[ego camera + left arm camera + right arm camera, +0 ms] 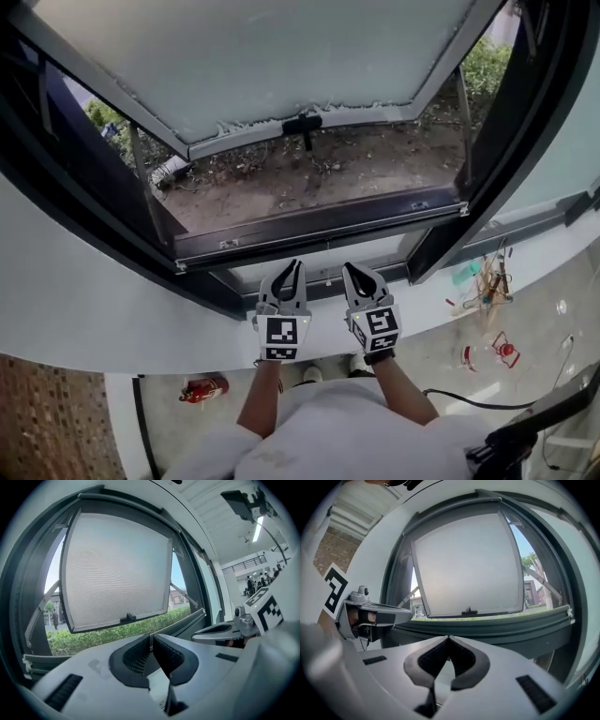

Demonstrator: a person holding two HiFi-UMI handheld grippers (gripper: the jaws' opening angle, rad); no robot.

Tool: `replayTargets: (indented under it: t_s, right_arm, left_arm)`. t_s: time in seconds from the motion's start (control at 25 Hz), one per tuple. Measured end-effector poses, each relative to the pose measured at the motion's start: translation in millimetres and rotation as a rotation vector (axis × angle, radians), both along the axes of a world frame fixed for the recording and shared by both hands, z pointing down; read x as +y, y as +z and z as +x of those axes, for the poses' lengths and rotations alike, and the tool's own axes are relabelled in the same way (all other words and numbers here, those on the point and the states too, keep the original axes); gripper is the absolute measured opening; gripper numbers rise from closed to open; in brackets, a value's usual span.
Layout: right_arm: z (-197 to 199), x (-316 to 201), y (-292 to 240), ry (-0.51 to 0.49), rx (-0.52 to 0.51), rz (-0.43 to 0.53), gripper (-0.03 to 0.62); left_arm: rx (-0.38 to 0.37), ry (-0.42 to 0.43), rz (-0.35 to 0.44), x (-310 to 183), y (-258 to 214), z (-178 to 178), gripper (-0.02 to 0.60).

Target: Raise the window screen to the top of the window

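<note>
The window screen is a grey mesh panel in the open window, with a small black handle on its bottom bar. Bare ground shows below that bar. In the left gripper view the screen and its handle stand ahead and higher, above a hedge. My left gripper and right gripper sit side by side just short of the dark lower window frame, well below the handle. Both are shut with nothing between their pads. The right gripper view shows the screen with its handle straight ahead.
A white curved wall runs under the window. On the floor below lie a red object, small red items and a black cable. Dark side frames flank the opening. People stand far off indoors.
</note>
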State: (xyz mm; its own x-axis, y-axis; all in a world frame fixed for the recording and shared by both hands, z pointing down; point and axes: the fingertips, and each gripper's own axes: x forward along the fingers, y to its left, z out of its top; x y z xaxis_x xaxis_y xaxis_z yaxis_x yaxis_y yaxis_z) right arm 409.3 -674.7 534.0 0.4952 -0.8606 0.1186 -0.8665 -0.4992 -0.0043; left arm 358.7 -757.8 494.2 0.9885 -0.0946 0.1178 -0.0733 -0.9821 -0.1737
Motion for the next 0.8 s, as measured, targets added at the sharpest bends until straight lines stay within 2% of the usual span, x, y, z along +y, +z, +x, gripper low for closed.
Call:
replayTargets:
  t_s: [0.08, 0.28, 0.44, 0.68, 0.8]
  right_arm:
    - [8, 0, 6, -0.003, -0.006, -0.011, 0.003]
    - [19, -6, 20, -0.027, -0.021, -0.052, 0.003]
    - [31, -7, 42, -0.039, -0.070, -0.124, 0.003]
    - [31, -22, 61, -0.128, -0.141, -0.049, 0.006]
    - [33, -34, 70, -0.158, -0.147, -0.046, 0.077]
  left_arm:
    - [-0.035, -0.001, 0.071, 2, 5, 6, 0.002]
    - [-0.157, -0.032, 0.343, 0, 20, 24, 0.006]
    - [-0.226, -0.033, 0.534, 3, 27, 37, 0.048]
    - [-0.391, 0.006, 0.681, -2, 56, 48, 0.109]
    - [-0.437, 0.007, 0.761, -6, 62, 53, 0.110]
